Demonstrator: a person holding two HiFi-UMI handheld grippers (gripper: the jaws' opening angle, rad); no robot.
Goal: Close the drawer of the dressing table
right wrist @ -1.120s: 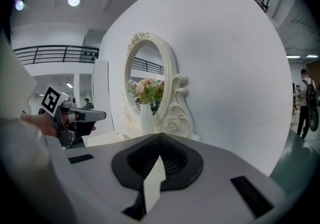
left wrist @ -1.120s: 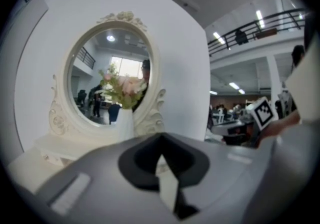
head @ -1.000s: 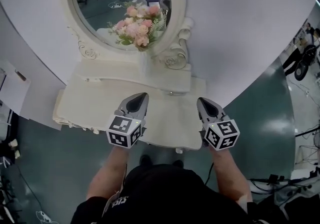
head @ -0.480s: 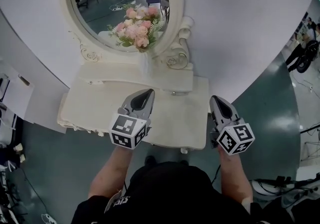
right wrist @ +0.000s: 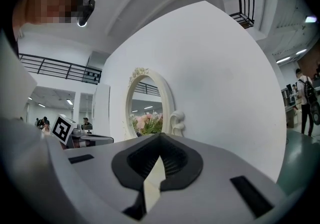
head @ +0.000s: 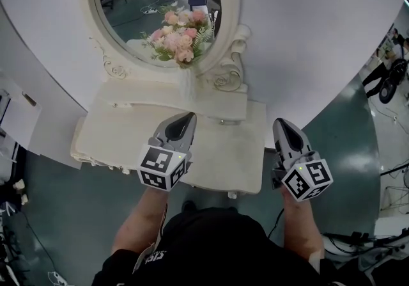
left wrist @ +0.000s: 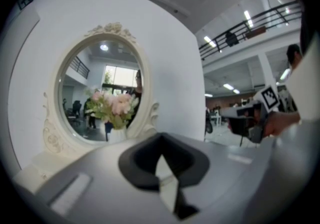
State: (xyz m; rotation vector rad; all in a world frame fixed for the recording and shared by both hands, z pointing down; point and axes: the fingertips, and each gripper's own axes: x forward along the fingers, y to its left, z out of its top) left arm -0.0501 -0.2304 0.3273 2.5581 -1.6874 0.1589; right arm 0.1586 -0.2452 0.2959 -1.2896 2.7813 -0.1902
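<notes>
The cream dressing table (head: 115, 141) stands against a white curved wall, with an oval mirror (head: 160, 3) and a vase of pink flowers (head: 180, 38) at its back. A small knob (head: 232, 195) shows under the front edge, and no drawer sticks out there. My left gripper (head: 189, 116) hangs over the middle of the tabletop, shut and empty. Just off the table's right edge, my right gripper (head: 281, 122) is shut and empty. Both point level toward the mirror (left wrist: 100, 92), (right wrist: 147, 107). Neither touches the table.
A raised back shelf (head: 153, 100) carries the mirror. The white wall (head: 307, 35) curves round behind. Teal floor (head: 57, 214) lies on both sides, with a white cabinet (head: 14, 115) at the left, cables (head: 358, 237) at the lower right and people (head: 382, 77) far right.
Both grippers have risen. The right one has also moved right, from above the tabletop to beside its right edge. The left one stays over the table's middle.
</notes>
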